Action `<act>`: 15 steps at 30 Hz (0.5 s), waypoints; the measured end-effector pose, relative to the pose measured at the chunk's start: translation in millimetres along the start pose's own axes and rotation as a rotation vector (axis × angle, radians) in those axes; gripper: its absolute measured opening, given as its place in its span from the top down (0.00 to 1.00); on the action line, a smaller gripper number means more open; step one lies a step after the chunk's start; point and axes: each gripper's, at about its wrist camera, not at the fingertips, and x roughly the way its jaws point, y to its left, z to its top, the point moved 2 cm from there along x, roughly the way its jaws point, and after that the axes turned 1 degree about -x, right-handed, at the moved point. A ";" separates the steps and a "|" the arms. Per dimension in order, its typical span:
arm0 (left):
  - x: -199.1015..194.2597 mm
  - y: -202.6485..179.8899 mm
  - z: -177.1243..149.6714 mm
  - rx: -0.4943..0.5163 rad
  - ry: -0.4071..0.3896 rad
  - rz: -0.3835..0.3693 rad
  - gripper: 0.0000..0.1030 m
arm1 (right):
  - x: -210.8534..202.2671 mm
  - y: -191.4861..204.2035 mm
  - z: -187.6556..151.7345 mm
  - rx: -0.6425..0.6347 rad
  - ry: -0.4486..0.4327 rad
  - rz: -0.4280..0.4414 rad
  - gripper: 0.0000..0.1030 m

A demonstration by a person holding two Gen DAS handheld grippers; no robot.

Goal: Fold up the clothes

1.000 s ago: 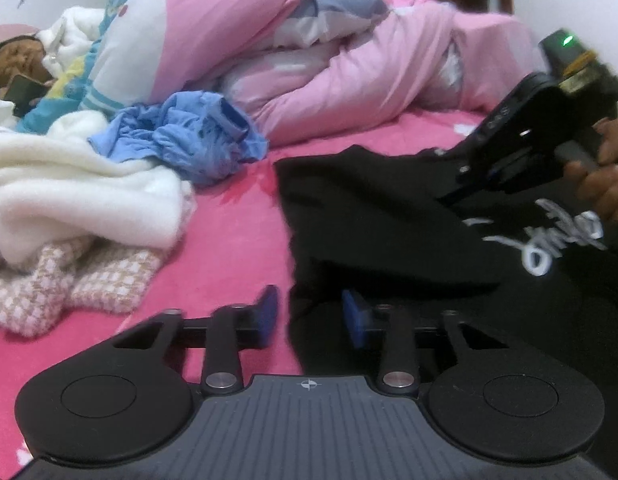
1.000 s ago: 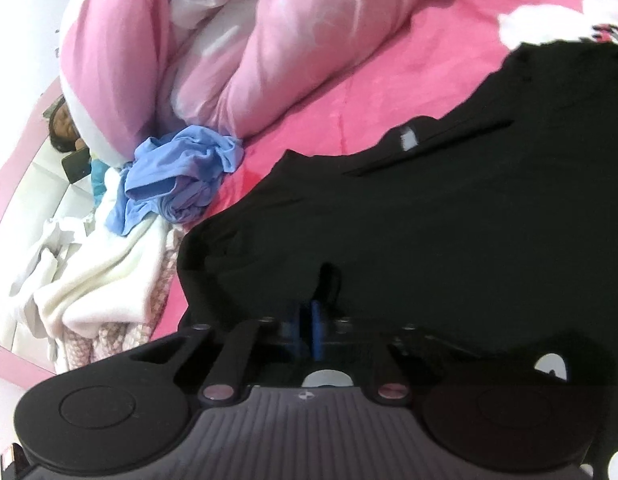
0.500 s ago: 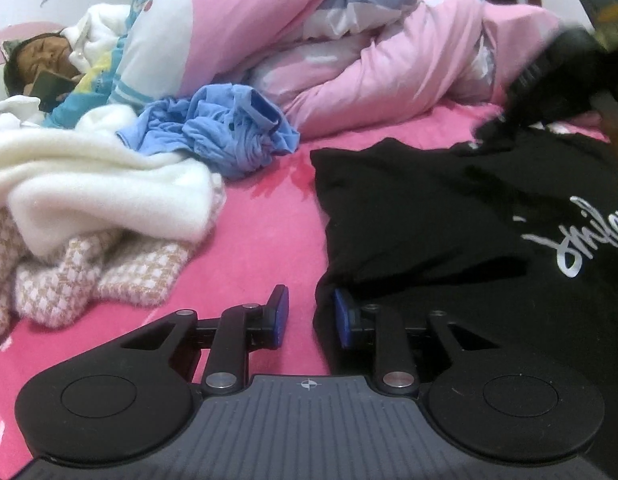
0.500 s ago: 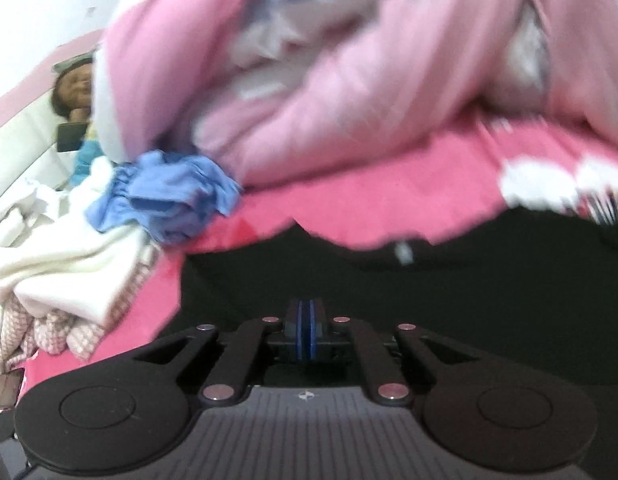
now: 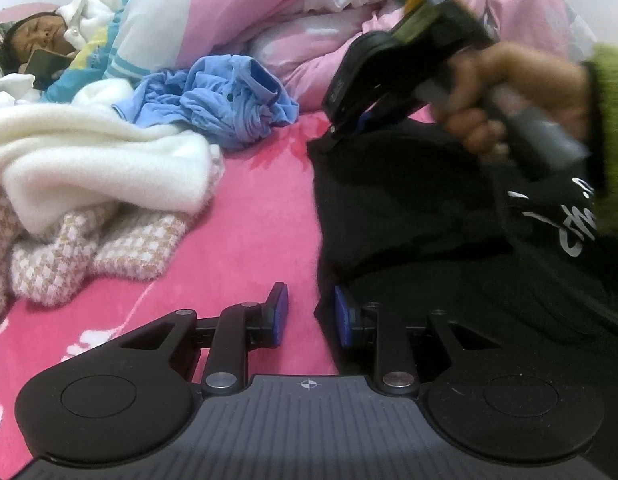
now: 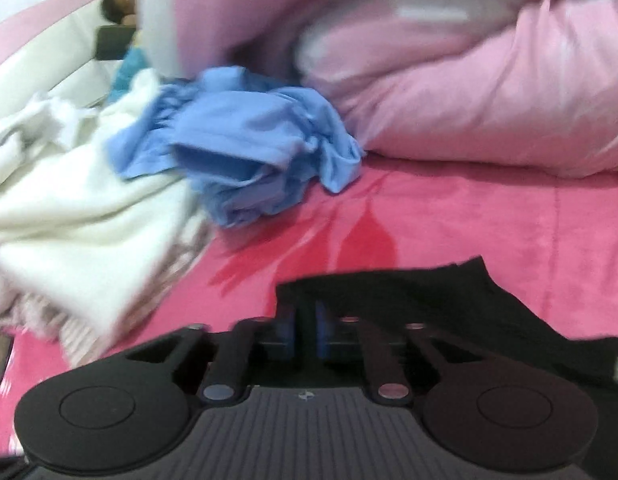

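now that the right gripper (image 6: 305, 330), pinching the black shirt (image 5: 409, 208), has swept its edge leftward, one fold forms; the left gripper (image 5: 311, 314) stays partly open, empty.

Soft, even indoor light is filling both views; motion blur is smearing the right-wrist view; fisheye corners are darkening.

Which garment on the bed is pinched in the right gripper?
The black T-shirt, between the right gripper pads; the crumpled blue shirt lies untouched by the quilt.
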 end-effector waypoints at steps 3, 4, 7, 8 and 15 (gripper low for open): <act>-0.6 -1.2 -0.9 0.013 -0.001 0.003 0.75 | 7.4 -22.1 9.8 0.133 -0.053 0.031 0.94; -0.7 -1.1 -1.2 0.014 -0.002 0.003 0.75 | 5.7 -30.6 11.6 0.178 -0.066 0.025 0.94; -1.0 -0.5 -1.2 0.014 -0.003 0.001 0.75 | -5.6 -52.4 14.9 0.288 -0.105 0.020 0.92; -1.1 -0.3 -1.2 0.015 -0.003 0.000 0.75 | -15.8 -55.7 13.8 0.302 -0.115 0.031 0.92; -21.2 3.0 3.6 0.022 -0.125 -0.021 0.75 | -95.4 -70.7 -18.6 0.235 -0.103 0.018 0.86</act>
